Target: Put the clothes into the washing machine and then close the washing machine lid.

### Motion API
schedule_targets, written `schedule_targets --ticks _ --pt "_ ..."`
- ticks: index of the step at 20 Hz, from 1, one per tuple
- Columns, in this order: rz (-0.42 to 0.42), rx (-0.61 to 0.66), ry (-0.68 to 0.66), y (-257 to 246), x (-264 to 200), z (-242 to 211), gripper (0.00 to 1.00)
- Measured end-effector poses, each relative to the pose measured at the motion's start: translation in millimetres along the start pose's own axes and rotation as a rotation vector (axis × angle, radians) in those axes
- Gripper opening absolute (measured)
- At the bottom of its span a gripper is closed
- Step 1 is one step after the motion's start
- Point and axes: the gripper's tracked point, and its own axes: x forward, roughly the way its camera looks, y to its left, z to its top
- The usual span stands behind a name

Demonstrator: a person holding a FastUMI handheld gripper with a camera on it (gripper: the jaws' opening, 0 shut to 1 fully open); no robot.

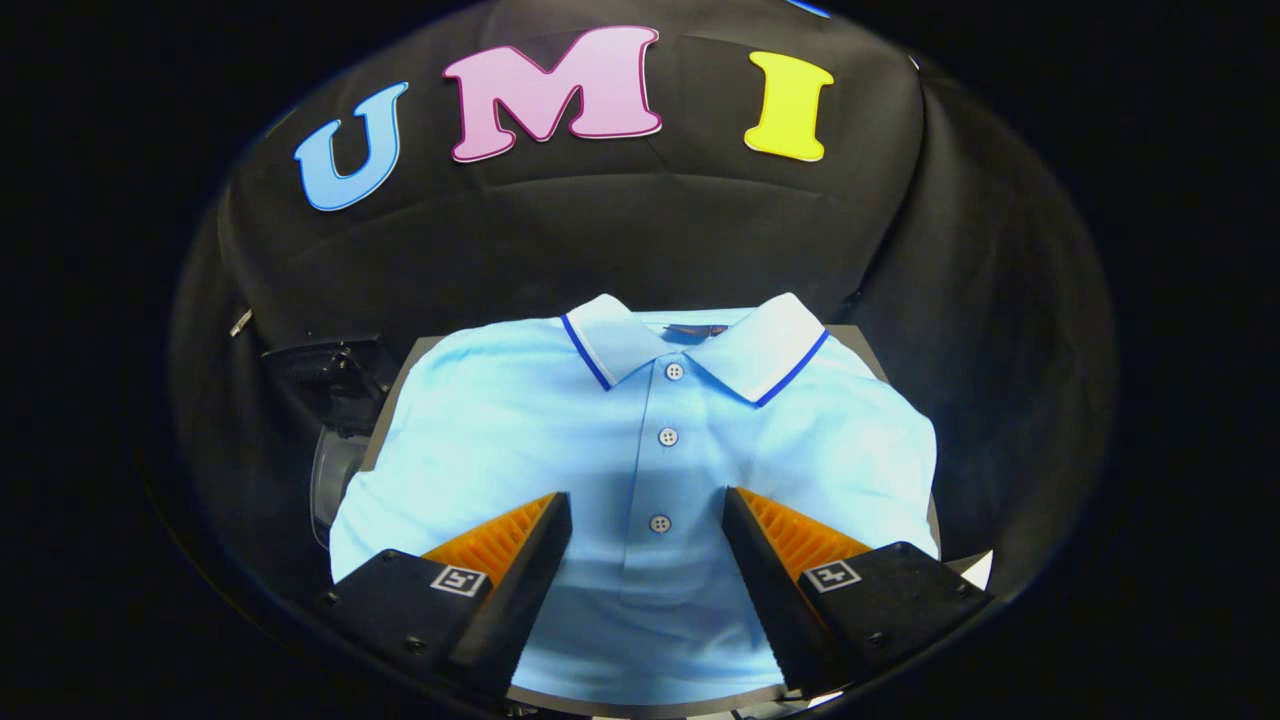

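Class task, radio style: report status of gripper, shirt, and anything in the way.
Gripper open, fingers apart over the shirt. Shirt folded flat on a grey board, buttoned, not grasped. Nothing between fingers and shirt.

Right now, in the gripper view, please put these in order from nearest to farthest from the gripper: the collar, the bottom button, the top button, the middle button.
The gripper is open above the shirt.
1. Bottom button: between the jaws' tips.
2. Middle button: just ahead of them.
3. Top button: beyond, under the collar.
4. Collar: farthest, at the shirt's far end.
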Motion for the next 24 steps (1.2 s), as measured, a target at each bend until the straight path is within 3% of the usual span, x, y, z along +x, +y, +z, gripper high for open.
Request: schedule_targets --ticks 3,5,7,9,24 --pt "0.001 -0.005 0.034 3.4 -0.4 -3.2 0.93" --pt "-0.002 -0.023 0.053 4.2 1.1 -2.3 0.72" --pt "0.006 -0.016 0.065 6.2 0.2 -1.5 0.71" --pt "-0.007 0.031 0.055 2.6 2.7 2.7 0.36" --pt "-0.006 -0.018 0.040 3.0 3.1 0.7 0.36"
